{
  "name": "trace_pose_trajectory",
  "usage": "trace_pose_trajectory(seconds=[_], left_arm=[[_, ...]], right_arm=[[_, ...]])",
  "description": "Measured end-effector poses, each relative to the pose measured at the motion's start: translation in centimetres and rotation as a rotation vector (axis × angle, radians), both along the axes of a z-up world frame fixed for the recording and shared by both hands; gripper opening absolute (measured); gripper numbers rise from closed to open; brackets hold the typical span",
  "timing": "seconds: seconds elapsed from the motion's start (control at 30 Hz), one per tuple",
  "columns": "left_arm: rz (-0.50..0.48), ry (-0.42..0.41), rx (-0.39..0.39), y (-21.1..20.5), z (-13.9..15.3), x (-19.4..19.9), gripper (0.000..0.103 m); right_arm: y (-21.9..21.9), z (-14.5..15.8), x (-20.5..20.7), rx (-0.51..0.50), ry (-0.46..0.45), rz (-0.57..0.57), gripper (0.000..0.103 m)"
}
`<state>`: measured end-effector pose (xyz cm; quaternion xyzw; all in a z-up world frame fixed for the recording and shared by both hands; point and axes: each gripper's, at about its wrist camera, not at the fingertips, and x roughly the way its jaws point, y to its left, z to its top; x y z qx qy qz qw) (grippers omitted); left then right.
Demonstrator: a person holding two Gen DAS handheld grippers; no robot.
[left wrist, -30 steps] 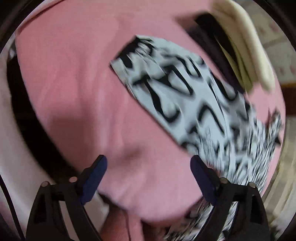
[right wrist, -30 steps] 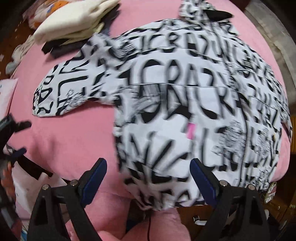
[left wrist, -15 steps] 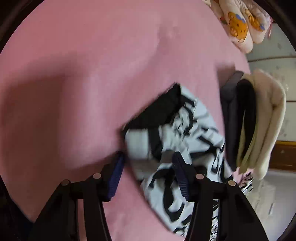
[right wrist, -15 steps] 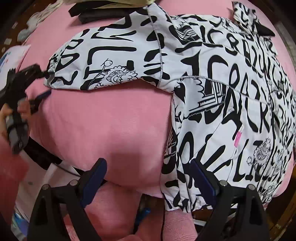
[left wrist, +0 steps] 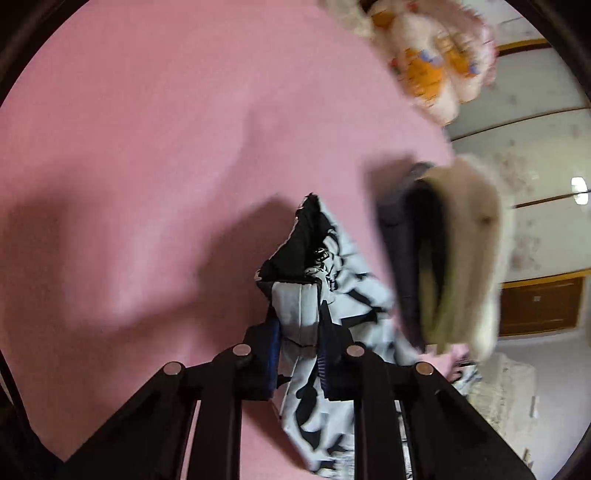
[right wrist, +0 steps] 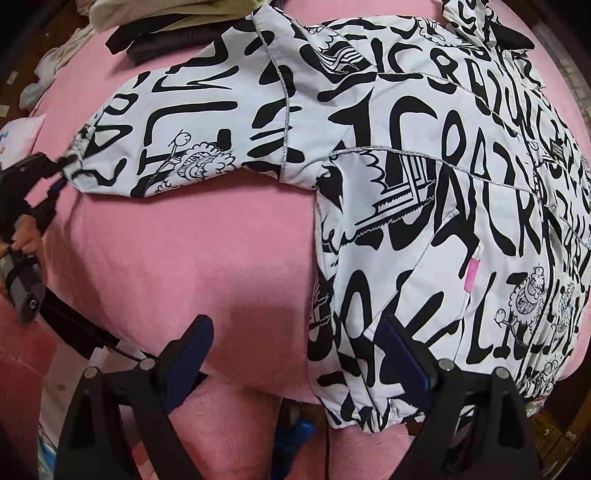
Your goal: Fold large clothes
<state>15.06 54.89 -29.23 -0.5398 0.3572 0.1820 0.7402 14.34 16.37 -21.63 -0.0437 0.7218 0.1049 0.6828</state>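
Hard to make out: folded clothes stack [left wrist: 443,258] is blurred in the left view.
Writing: jacket [right wrist: 424,192] print reads "CRAZY".
Jacket: spread flat on pink bed [right wrist: 192,258].
Left gripper [left wrist: 297,332]: clamped on sleeve cuff [left wrist: 295,306].
Right gripper [right wrist: 295,354]: wide apart, holding nothing, by the hem.

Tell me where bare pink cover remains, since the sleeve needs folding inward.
Bare pink cover lies below the outstretched sleeve, left of the jacket body, ahead of the open right gripper. The far edge is crowded by stacked folded clothes.
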Motion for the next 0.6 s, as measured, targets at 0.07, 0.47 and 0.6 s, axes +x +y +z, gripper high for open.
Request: trace_pose_trajectory(seconds=[0.07,0.47,0.6], left_arm=[[-0.021,-0.072,0.031,-1.0,2.3,-0.2,0.015],[-0.210,-0.433,0.184,-18.5,17.3,2.4,0.014],[-0.288,-0.494,0.177,-26.8,19.6,4.8,0.014]], right_arm=[[-0.6,0.0,0.1,0.019,-0.011,0.000,0.091],[-12.3,2.0,1.2,0.181,-0.058,-0.092,0.091],[-18.6,3.3,2.4,0.244,-0.088,-0.145,0.091]])
